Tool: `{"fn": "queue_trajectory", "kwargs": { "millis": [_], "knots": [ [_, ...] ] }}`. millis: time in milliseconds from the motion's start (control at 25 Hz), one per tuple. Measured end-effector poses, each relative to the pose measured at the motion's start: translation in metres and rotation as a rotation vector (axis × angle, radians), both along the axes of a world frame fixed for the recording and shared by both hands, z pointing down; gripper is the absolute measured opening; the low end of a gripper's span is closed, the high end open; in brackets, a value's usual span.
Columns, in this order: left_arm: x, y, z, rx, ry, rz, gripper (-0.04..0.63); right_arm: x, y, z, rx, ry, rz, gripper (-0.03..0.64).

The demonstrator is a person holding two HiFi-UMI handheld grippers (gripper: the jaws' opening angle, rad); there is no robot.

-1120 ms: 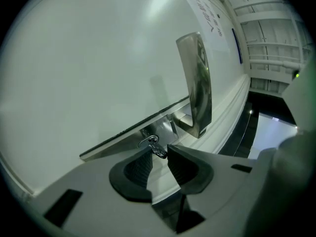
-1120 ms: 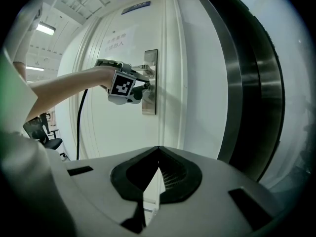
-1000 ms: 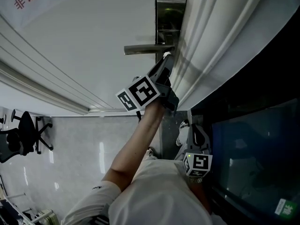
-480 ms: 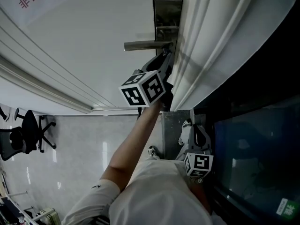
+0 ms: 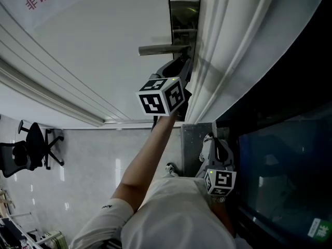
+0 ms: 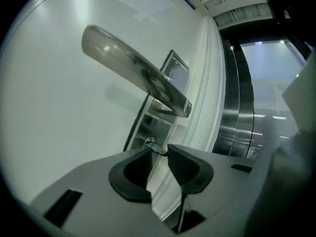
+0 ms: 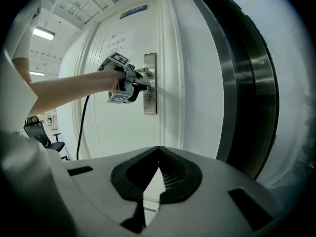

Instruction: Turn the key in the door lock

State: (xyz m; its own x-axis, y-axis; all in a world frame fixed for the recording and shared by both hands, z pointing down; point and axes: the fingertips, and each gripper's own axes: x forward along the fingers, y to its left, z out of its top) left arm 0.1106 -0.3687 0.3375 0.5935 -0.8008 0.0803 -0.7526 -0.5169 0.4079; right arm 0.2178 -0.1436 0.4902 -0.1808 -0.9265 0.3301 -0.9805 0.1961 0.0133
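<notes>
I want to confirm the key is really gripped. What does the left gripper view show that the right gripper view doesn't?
Only the left gripper view shows the key pinched between the jaw tips, its end in the keyhole.

Only the right gripper view shows the person's forearm, a black cable hanging by the door, an office chair, and the right gripper shut on nothing.

Both show the left gripper, the white door and the metal lock plate.

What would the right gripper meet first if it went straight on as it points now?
Probably the white door, near its edge below the lock plate; nothing else shows in that line, though depth is unclear.
</notes>
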Motion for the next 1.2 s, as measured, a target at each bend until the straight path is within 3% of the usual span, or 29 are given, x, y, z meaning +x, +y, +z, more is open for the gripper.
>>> {"fn": "queue_trajectory", "kwargs": {
  "millis": [480, 560, 640, 680, 720, 880, 1200],
  "knots": [
    [0.0006, 0.0011, -0.0001, 0.038, -0.084, -0.002, 0.103, -0.0013, 0.0051, 0.0034, -0.007, 0.0, 0.001, 0.003],
    [0.0009, 0.0013, -0.0001, 0.067, -0.165, -0.012, 0.103, -0.0022, 0.0058, 0.0038, -0.007, 0.001, -0.001, 0.003],
    [0.002, 0.0018, 0.0002, 0.112, -0.29, -0.03, 0.097, -0.0028, 0.0057, 0.004, -0.008, 0.0, -0.002, 0.003],
    [0.0032, 0.0026, 0.0004, 0.134, -0.342, -0.038, 0.047, -0.0027, 0.0058, 0.0043, -0.009, -0.002, -0.001, 0.003],
    [0.0044, 0.0035, 0.0006, 0.156, -0.381, -0.044, 0.043, -0.0026, 0.006, 0.0047, -0.009, -0.005, 0.0, 0.003],
    [0.0044, 0.0042, 0.0, 0.182, -0.417, -0.044, 0.043, -0.0041, 0.0064, 0.0059, -0.009, -0.01, 0.001, 0.003],
    [0.0088, 0.008, 0.0038, 0.307, -0.699, -0.062, 0.037, 0.0004, 0.0071, 0.0064, -0.01, -0.011, 0.019, 0.003]
  ]
}}
